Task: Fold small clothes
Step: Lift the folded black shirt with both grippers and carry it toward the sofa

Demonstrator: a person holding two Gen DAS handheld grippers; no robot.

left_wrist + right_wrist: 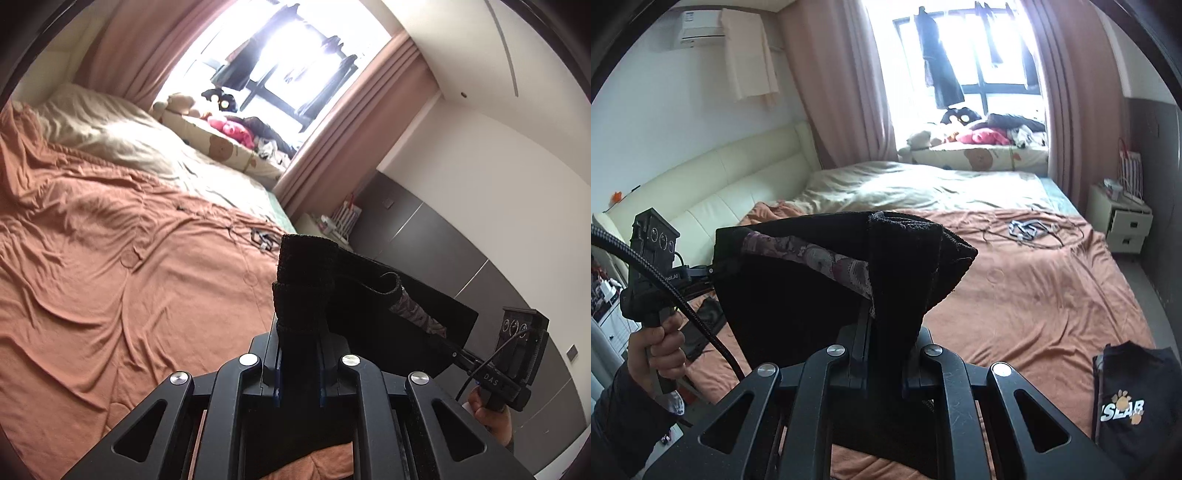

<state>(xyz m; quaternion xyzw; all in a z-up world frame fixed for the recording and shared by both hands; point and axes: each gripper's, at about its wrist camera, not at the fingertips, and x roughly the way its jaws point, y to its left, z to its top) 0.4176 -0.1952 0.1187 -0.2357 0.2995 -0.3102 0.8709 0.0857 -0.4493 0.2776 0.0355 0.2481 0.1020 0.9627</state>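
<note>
A small black garment (306, 288) with a purple patterned inner band (820, 258) hangs stretched in the air between both grippers, above the orange bed cover (110, 240). In the left wrist view my left gripper (299, 328) is shut on one bunched corner of it. My right gripper (886, 325) is shut on the other corner, with cloth draped over its fingers. Each wrist view also shows the opposite tool: the right gripper (456, 354) clamps the far edge, and the left gripper (714, 271), held by a hand (661, 347), clamps the far corner.
A folded dark garment with an orange paw print (1134, 402) lies on the bed cover (1034, 295) at the near right. A tangle of straps and cord (1030, 227) lies mid-bed. A cream duvet (916, 184), soft toys by the window and a white nightstand (1123, 221) are beyond.
</note>
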